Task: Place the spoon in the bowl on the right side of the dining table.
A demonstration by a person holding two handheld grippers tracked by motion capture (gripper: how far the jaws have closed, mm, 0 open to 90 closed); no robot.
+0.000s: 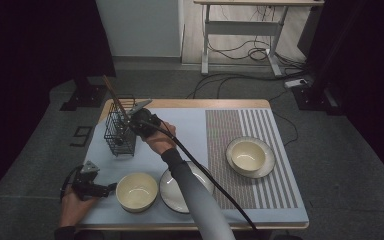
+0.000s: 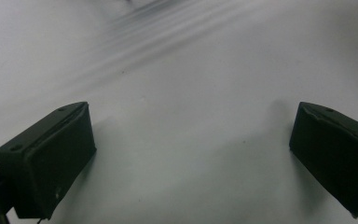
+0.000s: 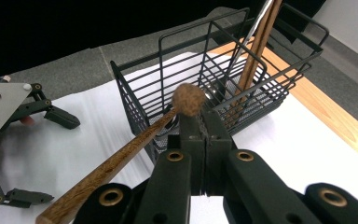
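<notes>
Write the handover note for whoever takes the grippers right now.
Right gripper: jaws shut on a wooden utensil, held at the rim of the black wire basket.
Left gripper: open, holding nothing, low over the mat beside the near bowl.
Done: chopsticks already stand in the basket.
Left: the wooden utensil probably goes into the basket; not yet released.

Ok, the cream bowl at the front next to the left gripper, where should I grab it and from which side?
I'd take the cream bowl by its left rim, coming from the left, where the open left gripper lies. It stands upright and empty, so one jaw fits inside the wall, one outside; the plate crowds its right side.
</notes>
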